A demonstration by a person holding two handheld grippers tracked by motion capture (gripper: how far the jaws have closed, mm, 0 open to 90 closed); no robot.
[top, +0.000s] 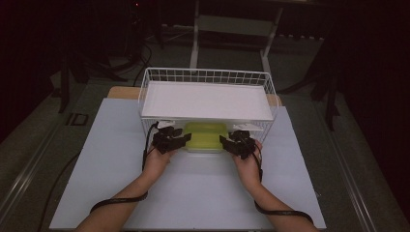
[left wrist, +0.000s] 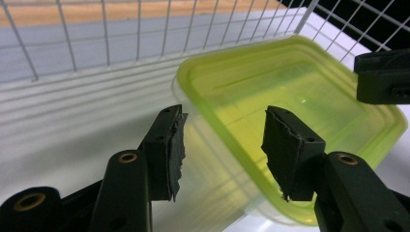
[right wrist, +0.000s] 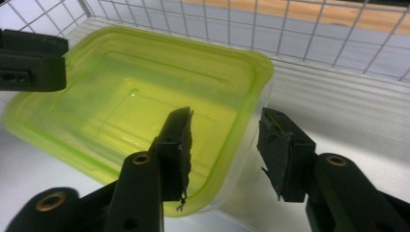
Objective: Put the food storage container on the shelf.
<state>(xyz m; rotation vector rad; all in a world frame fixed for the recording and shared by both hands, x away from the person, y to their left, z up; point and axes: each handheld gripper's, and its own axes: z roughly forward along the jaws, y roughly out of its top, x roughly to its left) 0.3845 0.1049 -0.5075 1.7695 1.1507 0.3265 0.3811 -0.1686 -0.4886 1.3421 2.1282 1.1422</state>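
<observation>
A yellow-green lidded plastic container (top: pixel 205 136) sits on the lower level of a white wire rack (top: pixel 208 76), under its white shelf (top: pixel 205 100). My left gripper (top: pixel 180 140) is at the container's left front corner and my right gripper (top: pixel 227 142) at its right front corner. In the left gripper view the left gripper (left wrist: pixel 225 125) is open, its jaws straddling the container's (left wrist: pixel 270 92) rim without pressing on it. In the right gripper view the right gripper (right wrist: pixel 225 130) is open in the same way over the container's (right wrist: pixel 130 96) corner.
The rack stands at the back of a pale board (top: pixel 203 193) on the table. A ribbed white floor (left wrist: pixel 72 121) and wire walls (right wrist: pixel 309 34) surround the container. Both forearms come in from the bottom, with cables trailing. The surroundings are dark.
</observation>
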